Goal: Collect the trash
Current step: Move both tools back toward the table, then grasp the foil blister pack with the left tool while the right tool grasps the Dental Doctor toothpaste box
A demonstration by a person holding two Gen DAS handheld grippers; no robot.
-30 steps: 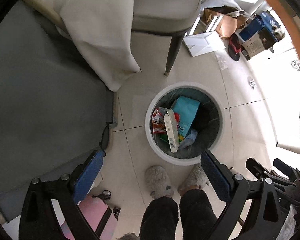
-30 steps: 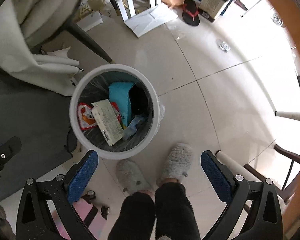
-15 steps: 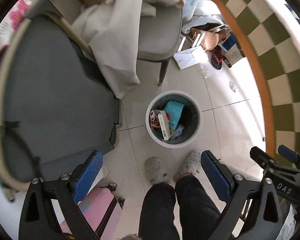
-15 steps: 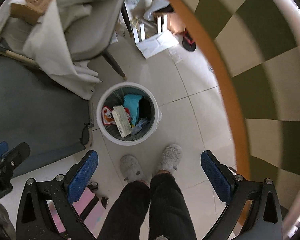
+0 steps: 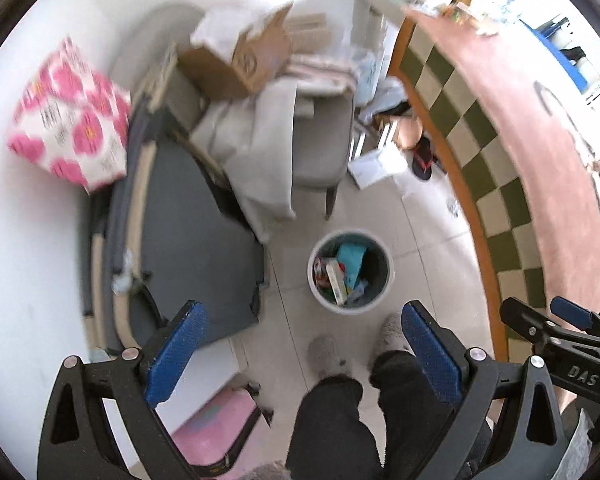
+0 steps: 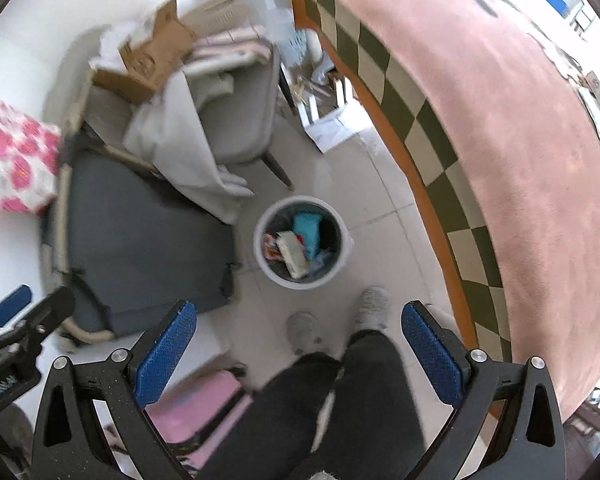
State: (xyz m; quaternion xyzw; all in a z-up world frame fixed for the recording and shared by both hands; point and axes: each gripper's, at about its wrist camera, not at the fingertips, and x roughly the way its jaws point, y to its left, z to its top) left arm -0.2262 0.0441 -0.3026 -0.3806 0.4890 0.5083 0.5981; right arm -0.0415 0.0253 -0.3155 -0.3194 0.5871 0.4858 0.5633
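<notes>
A white round trash bin [image 5: 315, 289] stands on the tiled floor far below, holding a teal bag, a white box and red wrappers. It also shows in the right wrist view [image 6: 260, 256]. My left gripper [image 5: 302, 354] is open and empty, high above the bin. My right gripper [image 6: 298, 354] is open and empty too, high above the bin. The person's grey slippers [image 5: 328, 354] stand just in front of the bin.
A pink table top with a green checked edge [image 6: 520, 152] fills the right side. A grey chair with cloth and a cardboard box [image 5: 236, 68] stands behind the bin. A dark grey folding bed [image 5: 188, 240] lies left. A pink case [image 5: 216, 424] sits by my legs.
Both grippers have risen well above the bin, so the bin looks much smaller and the table top has come into view. Both stay open and empty.
</notes>
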